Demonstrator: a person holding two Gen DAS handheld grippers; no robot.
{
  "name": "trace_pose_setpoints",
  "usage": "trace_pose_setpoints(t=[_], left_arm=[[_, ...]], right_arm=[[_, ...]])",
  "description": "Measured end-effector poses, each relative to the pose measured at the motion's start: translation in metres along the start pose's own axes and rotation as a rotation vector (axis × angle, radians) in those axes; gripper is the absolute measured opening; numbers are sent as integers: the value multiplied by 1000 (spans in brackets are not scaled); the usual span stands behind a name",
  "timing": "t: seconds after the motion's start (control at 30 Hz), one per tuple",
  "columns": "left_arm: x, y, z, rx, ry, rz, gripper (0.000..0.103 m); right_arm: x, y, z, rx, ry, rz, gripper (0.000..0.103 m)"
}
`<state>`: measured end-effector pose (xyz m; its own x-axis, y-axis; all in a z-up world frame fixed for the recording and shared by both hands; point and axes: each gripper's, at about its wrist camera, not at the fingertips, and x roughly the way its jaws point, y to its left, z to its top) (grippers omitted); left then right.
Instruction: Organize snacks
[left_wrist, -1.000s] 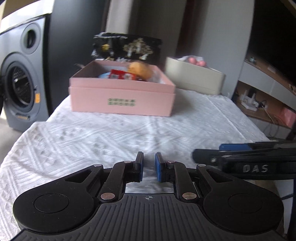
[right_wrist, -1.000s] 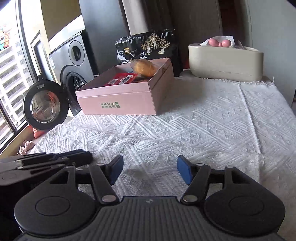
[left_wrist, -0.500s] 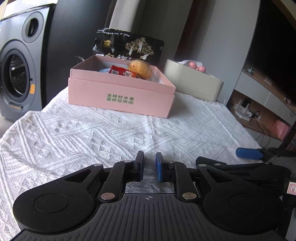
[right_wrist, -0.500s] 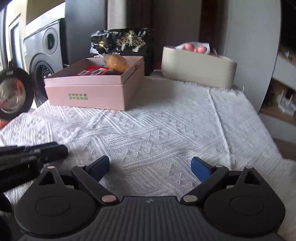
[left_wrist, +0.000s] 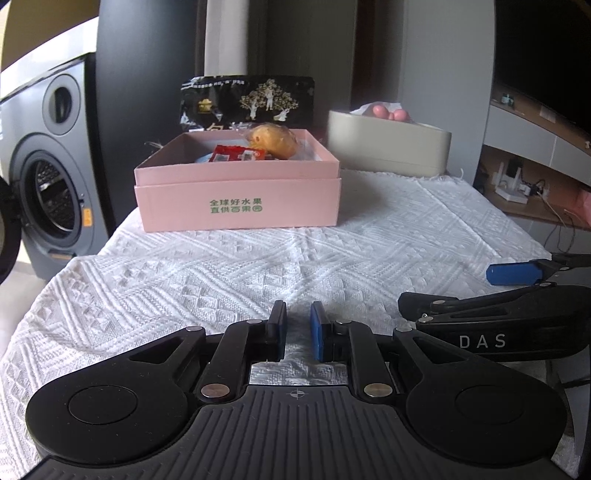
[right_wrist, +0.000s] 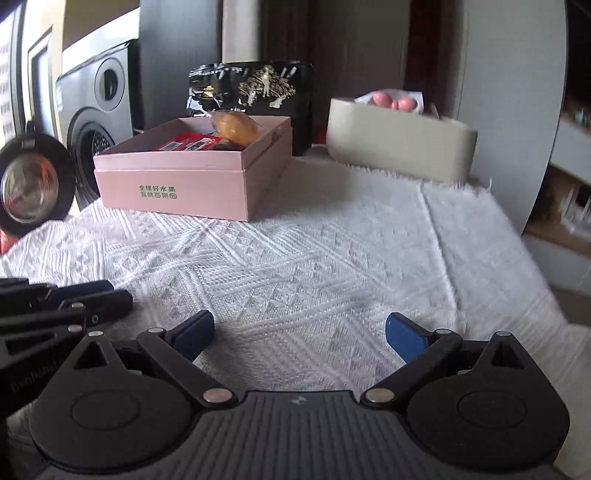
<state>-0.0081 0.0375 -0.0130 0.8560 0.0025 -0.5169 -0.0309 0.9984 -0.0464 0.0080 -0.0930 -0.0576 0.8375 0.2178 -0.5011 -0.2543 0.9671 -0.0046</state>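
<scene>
A pink open box (left_wrist: 236, 206) (right_wrist: 173, 184) stands at the back of the white-clothed table (left_wrist: 258, 266). Inside it lie a wrapped golden bun (left_wrist: 273, 140) (right_wrist: 234, 127) and a red packet (left_wrist: 236, 153) (right_wrist: 188, 142). A black snack bag (left_wrist: 247, 99) (right_wrist: 251, 88) stands upright behind the box. My left gripper (left_wrist: 298, 314) hovers low over the near cloth, shut with nothing in it. My right gripper (right_wrist: 299, 325) is beside it on the right, its jaws opening wide with only bare cloth between them. Both are well short of the box.
A beige oval container (left_wrist: 388, 147) (right_wrist: 399, 144) with pink round items (left_wrist: 388, 110) sits at the back right. A grey washing machine (left_wrist: 48, 166) (right_wrist: 99, 110) with its door open stands off the table's left side. Shelves with cables are to the right.
My right gripper's jaws have spread from half open to wide, and its view has swung to the right. My left gripper stays shut and has shifted only slightly.
</scene>
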Motion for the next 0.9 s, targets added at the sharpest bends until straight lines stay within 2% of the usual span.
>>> trace_pose_setpoints(t=[0.9], left_arm=[[0,0,0,1,-2,4,17]], right_arm=[[0,2,-2,0,-1,-1,99]])
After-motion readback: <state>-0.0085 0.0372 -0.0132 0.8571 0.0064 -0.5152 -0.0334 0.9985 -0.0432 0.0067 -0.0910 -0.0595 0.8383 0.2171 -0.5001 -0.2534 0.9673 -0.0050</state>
